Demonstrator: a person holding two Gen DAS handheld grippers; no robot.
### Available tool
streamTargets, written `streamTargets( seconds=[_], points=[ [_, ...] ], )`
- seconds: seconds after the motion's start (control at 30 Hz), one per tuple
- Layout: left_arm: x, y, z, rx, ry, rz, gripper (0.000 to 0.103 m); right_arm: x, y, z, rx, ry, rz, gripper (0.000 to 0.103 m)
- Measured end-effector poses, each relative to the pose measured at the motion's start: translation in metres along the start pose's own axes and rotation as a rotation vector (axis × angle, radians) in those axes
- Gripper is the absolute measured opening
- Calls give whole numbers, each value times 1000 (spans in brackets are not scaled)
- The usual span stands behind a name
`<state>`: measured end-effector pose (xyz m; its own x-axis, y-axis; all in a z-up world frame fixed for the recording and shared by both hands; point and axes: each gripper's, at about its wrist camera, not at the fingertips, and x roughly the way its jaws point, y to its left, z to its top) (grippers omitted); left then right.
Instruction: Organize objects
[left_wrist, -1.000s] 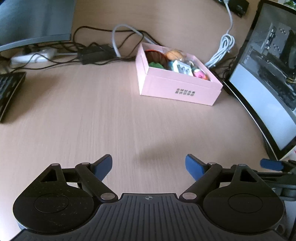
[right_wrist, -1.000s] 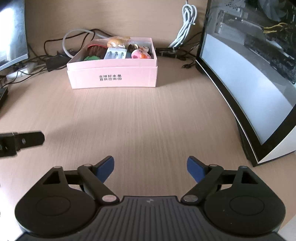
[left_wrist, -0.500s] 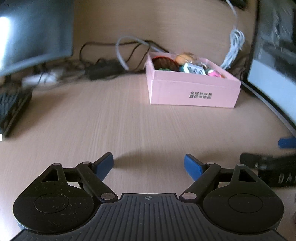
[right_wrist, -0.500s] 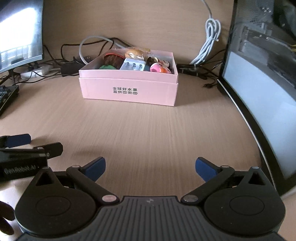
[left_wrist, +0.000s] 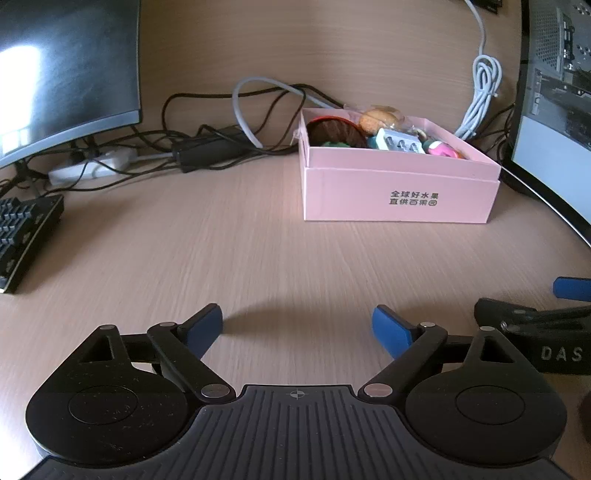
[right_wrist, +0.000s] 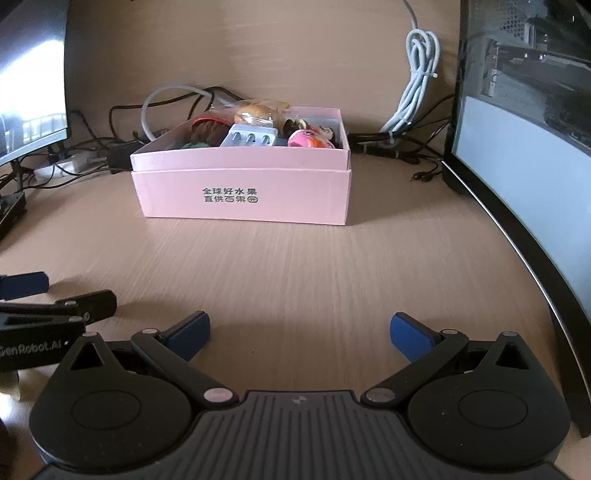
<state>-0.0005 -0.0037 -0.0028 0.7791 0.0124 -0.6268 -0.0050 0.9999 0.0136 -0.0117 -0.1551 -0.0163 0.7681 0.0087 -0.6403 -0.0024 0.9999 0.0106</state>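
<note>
A pink cardboard box stands on the wooden desk, also in the right wrist view. It holds several small things: a brown round item, a biscuit-like piece, a grey blister pack and a pink toy. My left gripper is open and empty, low over the desk, well short of the box. My right gripper is open and empty beside it. Each gripper shows at the edge of the other's view.
A curved monitor and a keyboard stand at the left. Cables and a power strip lie behind the box. A second curved screen runs along the right edge, with a white coiled cable behind.
Both grippers have dropped lower and tilted up to a flatter view. The box now shows more from the side. Both stay open.
</note>
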Motion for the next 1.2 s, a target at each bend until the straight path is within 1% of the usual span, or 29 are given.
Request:
streamTargets(
  seconds=[1.2],
  points=[
    [2, 1, 0, -4, 2, -5, 94, 5, 3, 4, 5, 1, -7, 103]
  ],
)
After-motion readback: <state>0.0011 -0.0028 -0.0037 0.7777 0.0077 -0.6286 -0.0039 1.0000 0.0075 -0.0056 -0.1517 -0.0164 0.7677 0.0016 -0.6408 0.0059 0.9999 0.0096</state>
